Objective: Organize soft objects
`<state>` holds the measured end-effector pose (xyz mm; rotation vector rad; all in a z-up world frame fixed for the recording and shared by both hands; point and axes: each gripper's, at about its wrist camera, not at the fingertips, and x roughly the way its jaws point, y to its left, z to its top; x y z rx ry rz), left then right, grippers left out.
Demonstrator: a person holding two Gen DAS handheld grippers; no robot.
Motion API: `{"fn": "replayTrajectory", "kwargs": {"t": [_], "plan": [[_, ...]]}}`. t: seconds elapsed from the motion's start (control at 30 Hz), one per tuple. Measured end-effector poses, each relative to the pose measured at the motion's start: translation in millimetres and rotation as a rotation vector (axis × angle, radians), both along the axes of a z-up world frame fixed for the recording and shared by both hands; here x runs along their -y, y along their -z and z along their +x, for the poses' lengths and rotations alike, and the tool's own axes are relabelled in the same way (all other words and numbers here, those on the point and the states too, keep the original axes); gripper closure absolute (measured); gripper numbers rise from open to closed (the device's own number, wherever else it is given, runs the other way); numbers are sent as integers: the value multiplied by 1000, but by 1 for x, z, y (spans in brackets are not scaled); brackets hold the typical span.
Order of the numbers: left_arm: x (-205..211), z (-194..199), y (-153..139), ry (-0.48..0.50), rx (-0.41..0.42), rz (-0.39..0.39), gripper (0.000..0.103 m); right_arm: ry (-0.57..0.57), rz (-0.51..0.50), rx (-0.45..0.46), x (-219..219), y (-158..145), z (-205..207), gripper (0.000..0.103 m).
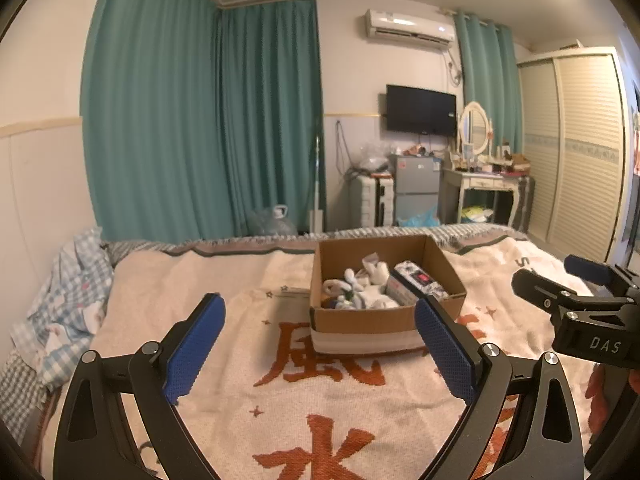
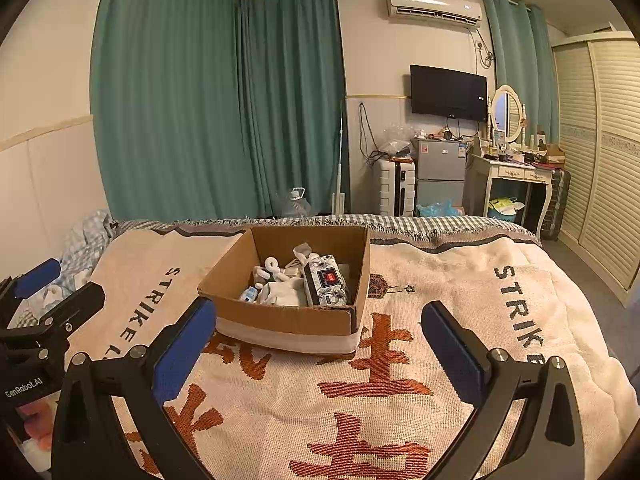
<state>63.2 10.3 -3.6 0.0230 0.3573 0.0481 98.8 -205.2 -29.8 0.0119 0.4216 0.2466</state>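
An open cardboard box (image 1: pixel 360 320) (image 2: pixel 288 316) stands on the bed's cream blanket (image 1: pixel 240 360) (image 2: pixel 400 360) with orange characters. Inside lie white soft items like socks (image 1: pixel 368 292) (image 2: pixel 280 290) and a patterned soft pack (image 1: pixel 416 282) (image 2: pixel 326 280) with a red label. My left gripper (image 1: pixel 319 301) (image 2: pixel 64 284) hovers open just short of the box, nothing between its blue pads (image 1: pixel 196 356). My right gripper (image 2: pixel 320 309) (image 1: pixel 552 276) is open too, beside the left one and nearer the box's right corner, holding nothing.
Crumpled blue checked bedding (image 1: pixel 68 300) lies at the bed's left edge by the wall. Beyond the bed's far edge stand a small fridge (image 2: pixel 440 176), a white suitcase (image 2: pixel 394 188), a dressing table (image 2: pixel 512 184) and a wardrobe (image 2: pixel 600 140). Green curtains (image 1: pixel 200 120) hang behind.
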Motion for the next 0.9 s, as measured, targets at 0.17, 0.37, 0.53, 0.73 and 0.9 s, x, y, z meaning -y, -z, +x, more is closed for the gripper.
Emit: {"fn": "replayTrajectory", "kwargs": {"t": [0.17,0.37,0.53,0.73,0.9], "plan": [[1,0,0,-1,-3,2,6,0,0,0,0,1,0,0],[1,0,0,-2,-3,4,6,1,-1,-2,-1,1,0,0],[1,0,0,-2,-3,2,6,-2,0,-4,-1,2,0,0],[3,1,1,8,-8,10,6,-2,2,-5,-2,4,0,0],[3,2,2,6,-13,9,6,-1,2,-4,-2,4,0,0]]}}
